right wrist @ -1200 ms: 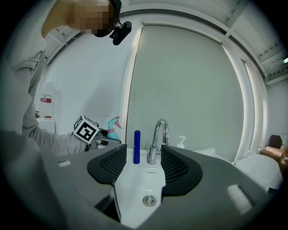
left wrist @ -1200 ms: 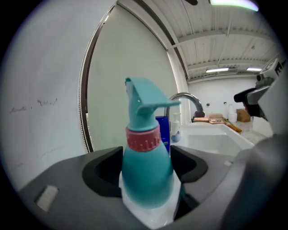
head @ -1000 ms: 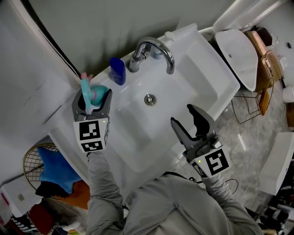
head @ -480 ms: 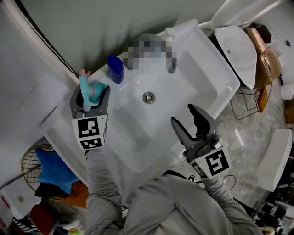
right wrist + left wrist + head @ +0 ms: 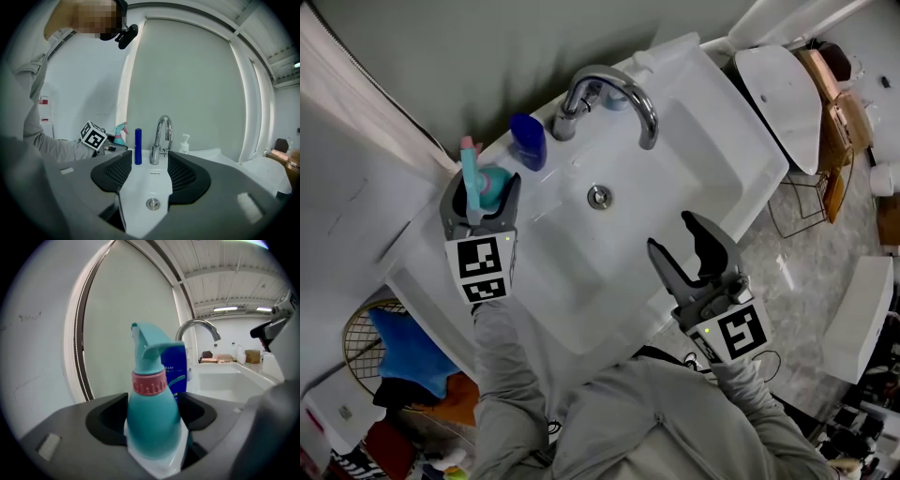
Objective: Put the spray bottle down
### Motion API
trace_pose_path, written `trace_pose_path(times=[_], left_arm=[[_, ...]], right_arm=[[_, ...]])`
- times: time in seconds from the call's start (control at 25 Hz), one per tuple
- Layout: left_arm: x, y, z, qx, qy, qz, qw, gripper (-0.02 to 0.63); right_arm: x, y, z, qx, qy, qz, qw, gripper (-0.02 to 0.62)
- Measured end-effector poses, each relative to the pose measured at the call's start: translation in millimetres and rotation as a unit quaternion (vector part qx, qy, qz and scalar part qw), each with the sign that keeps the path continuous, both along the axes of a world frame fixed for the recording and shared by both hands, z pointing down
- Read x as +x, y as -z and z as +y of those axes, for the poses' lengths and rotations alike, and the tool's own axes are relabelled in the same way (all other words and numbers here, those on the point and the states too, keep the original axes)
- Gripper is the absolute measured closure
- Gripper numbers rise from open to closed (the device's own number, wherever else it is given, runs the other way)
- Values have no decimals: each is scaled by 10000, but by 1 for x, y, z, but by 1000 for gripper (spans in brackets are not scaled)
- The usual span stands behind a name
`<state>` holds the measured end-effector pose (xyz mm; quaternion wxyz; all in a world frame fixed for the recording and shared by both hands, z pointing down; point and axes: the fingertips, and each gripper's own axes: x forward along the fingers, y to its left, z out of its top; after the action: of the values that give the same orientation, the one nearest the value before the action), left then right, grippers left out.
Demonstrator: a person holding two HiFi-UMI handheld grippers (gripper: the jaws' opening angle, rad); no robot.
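- My left gripper [image 5: 480, 199] had its jaws closed round the body of the spray bottle [image 5: 490, 185], one on each side just below the pink collar [image 5: 149, 382].
- The spray bottle [image 5: 152, 427] stood upright in that grip at the far left corner of the sink [image 5: 712, 122], just beside the blue bottle [image 5: 527, 141]. No view showed me whether its base touched the ledge.
- My right gripper [image 5: 671, 234] hung over the near right rim of the sink with its jaws wide apart. Nothing was between them; only the basin and the drain [image 5: 151, 203] showed through the gap.
- I judged the spray bottle to be thin, smooth plastic: light, a bit squeezable, and rounded enough to slip or twist under a loose hold.
- The tall trigger head made it look top-heavy to me, so it would want to be set down level before the jaws let go.
- The waist under the collar seemed the right place to hold it, clear of the trigger.
- The blue bottle [image 5: 176, 366] stood close behind it, and I thought a careless release could knock it over.
- Count: one spray bottle, one blue bottle, one white pump dispenser [image 5: 185, 143] on the far ledge, one faucet [image 5: 609, 89], one drain [image 5: 598, 196], two grippers.
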<state>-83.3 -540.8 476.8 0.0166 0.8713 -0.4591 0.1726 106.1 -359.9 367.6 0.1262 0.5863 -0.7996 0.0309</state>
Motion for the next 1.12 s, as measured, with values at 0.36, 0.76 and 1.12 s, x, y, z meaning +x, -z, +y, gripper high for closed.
trace_pose_path(times=[0.36,0.76,1.12], left_arm=[[-2,-3,-4,52,91,25,9999,222],[-3,-4,-4,101,68,56,9999,222],[2,9,0,339,-8,185,9993,222]], right_arm=[[2,-1,1,-21,-51,43,10000,357],[1,-1,3,-8,-54,26,10000,357],[-1,2,2,44,-26,8,10000,357]])
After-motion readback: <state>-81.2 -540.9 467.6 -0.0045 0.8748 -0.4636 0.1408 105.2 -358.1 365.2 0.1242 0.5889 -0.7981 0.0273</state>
